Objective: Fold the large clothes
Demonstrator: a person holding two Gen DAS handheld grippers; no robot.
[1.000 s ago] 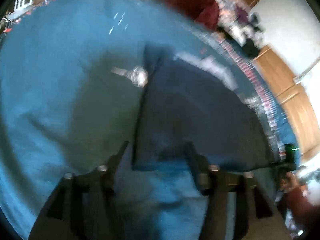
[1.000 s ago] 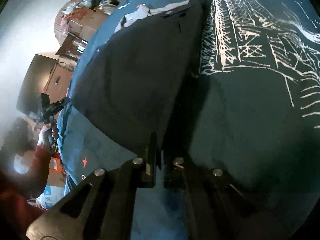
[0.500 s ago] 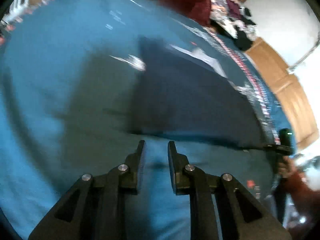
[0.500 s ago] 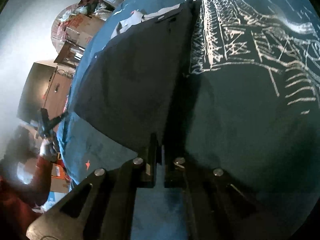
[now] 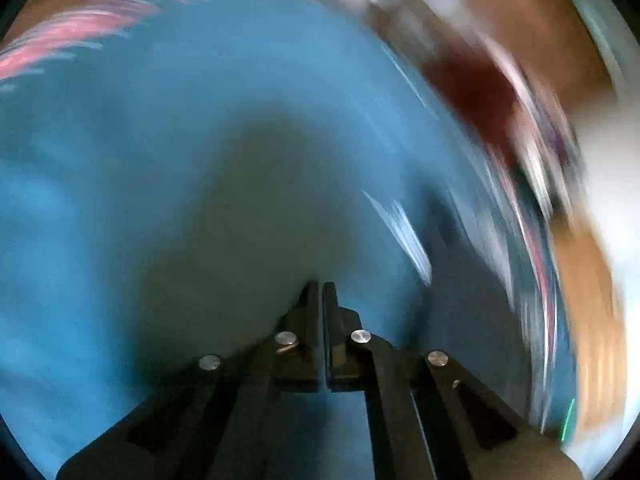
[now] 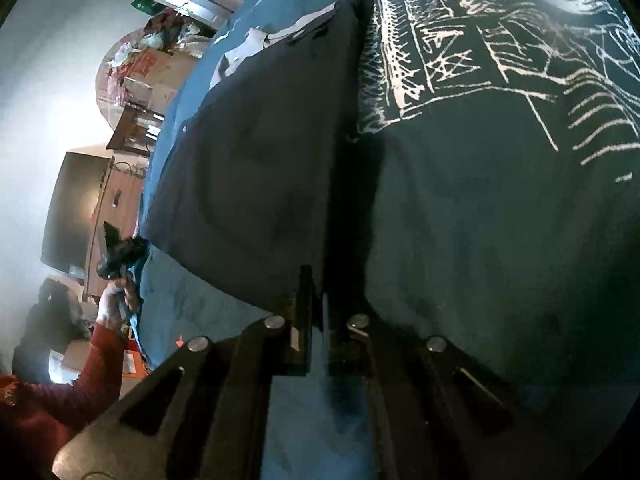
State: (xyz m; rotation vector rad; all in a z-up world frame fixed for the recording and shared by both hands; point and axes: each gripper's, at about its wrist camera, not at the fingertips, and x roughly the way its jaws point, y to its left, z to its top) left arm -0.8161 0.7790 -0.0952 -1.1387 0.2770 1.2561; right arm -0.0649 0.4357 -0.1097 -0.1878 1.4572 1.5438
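A dark garment (image 6: 460, 208) with a white line print lies spread on the blue bed cover (image 6: 208, 312). One plain dark flap (image 6: 256, 168) is folded over it at the left. My right gripper (image 6: 316, 284) is shut at the near edge of that fold, with dark cloth between its fingertips. My left gripper (image 5: 321, 286) is shut with nothing in it and hangs over bare blue cover (image 5: 160, 160). That view is badly blurred; the garment (image 5: 460, 300) shows only as a dark patch at the right. The right wrist view shows the left gripper (image 6: 120, 250) in a hand with a red sleeve, at the bed's edge.
White cloth (image 6: 248, 46) lies beyond the garment's far end. Past the bed stand cardboard boxes (image 6: 148, 72), a wooden cabinet (image 6: 116, 196) and a dark screen (image 6: 76, 208). In the left wrist view a dark red heap (image 5: 476, 92) and wooden doors (image 5: 588, 320) smear past.
The left gripper's jaws went from wide apart at the garment's near edge to shut, and it pulled back and swung away fast. The right gripper stayed put on the fold, rolling slightly.
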